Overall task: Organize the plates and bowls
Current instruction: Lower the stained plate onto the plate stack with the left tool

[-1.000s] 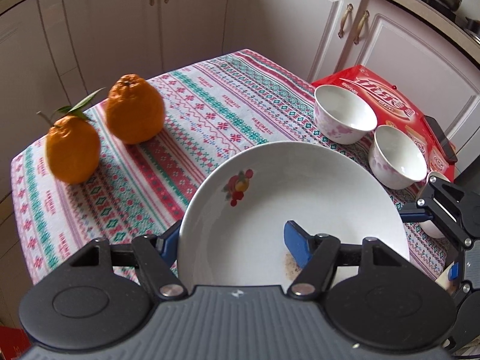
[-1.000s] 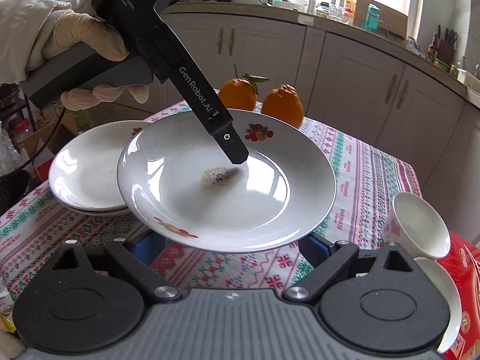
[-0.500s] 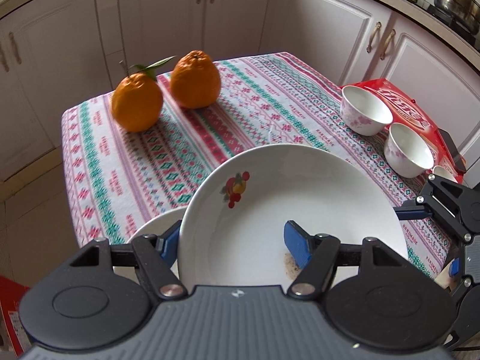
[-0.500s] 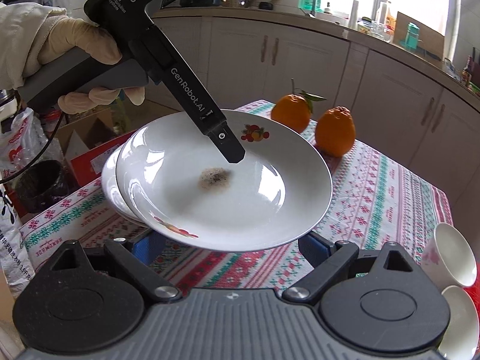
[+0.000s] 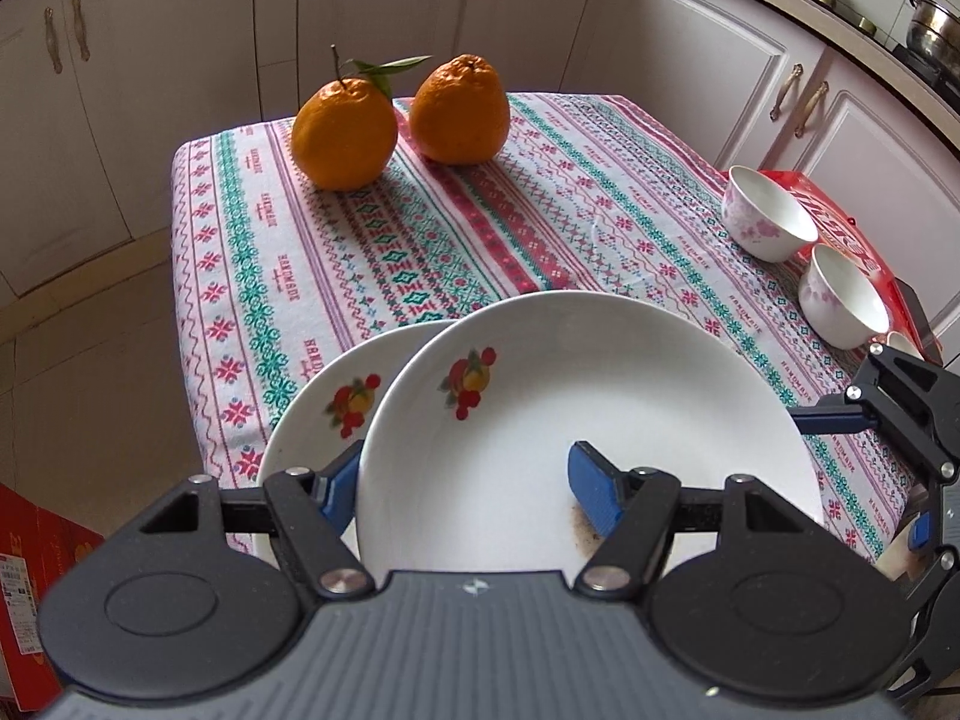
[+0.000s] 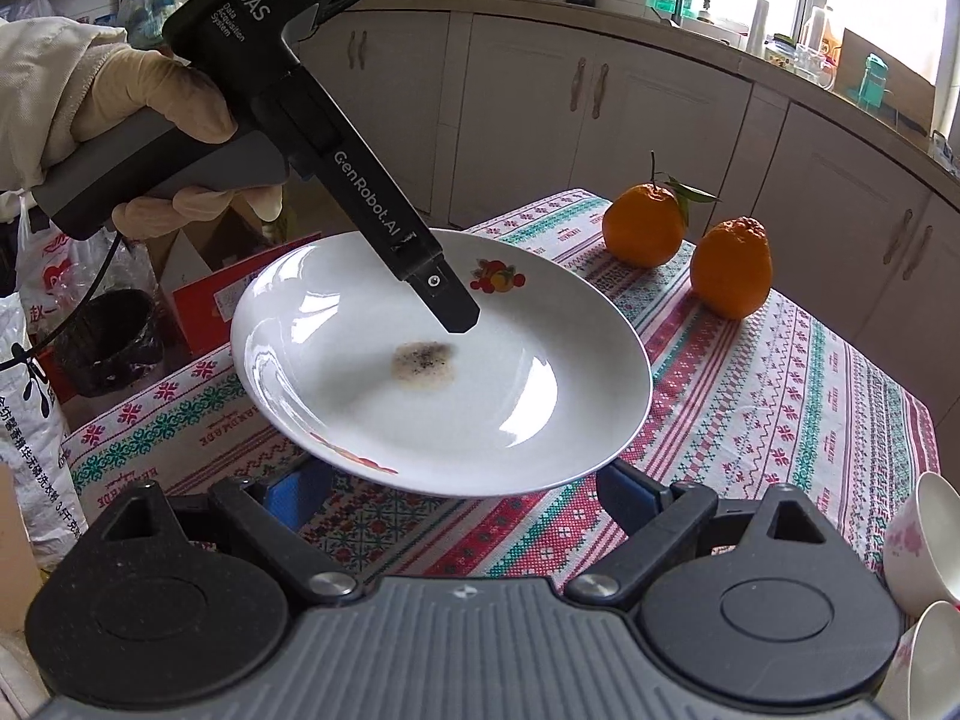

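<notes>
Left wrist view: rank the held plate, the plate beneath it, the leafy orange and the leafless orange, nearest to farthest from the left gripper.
1. Held plate, clamped in the left gripper.
2. Lower plate, just left, underneath.
3. Leafy orange and leafless orange, at the far edge: too close to call.

2 oranges (image 5: pixel 396 120) sit behind the plates (image 5: pixel 576 420), 2 bowls (image 5: pixel 804 264) right.

A small table (image 5: pixel 198 276) stood among white kitchen cabinets, covered by a tablecloth (image 5: pixel 456 240) striped in red, teal and white patterns. Two oranges (image 5: pixel 345 132) sat side by side near its far end, one with a stem and leaves. A white plate with a fruit motif (image 5: pixel 312 414) lay at the near left edge. Two white floral bowls (image 5: pixel 765 219) stood at the right edge beside a red box (image 5: pixel 831 222).
</notes>
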`<state>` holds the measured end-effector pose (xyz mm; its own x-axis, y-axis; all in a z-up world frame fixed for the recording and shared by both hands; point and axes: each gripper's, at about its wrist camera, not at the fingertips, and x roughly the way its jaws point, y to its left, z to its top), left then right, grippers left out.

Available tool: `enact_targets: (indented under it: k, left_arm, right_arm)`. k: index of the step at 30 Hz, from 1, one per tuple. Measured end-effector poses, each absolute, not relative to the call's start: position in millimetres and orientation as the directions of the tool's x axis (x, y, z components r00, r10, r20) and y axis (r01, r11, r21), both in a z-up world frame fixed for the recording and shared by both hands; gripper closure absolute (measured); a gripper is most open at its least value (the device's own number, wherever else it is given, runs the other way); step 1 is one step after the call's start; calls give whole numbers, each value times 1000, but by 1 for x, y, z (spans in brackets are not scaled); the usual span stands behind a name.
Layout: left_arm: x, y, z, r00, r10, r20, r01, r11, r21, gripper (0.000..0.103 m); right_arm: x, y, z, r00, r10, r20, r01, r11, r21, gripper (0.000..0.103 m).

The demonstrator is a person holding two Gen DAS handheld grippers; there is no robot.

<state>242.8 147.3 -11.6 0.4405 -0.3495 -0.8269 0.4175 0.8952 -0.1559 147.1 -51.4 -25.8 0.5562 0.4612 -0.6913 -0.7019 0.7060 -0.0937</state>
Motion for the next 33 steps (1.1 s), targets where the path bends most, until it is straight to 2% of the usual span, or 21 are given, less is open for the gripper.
enact_targets:
  k: [33]
  left_arm:
    - [245, 165, -26, 443, -341, -829, 405, 901, -154, 33]
  right_arm:
    - [146, -33, -29, 554, 448, -702, -719, 682, -132, 6]
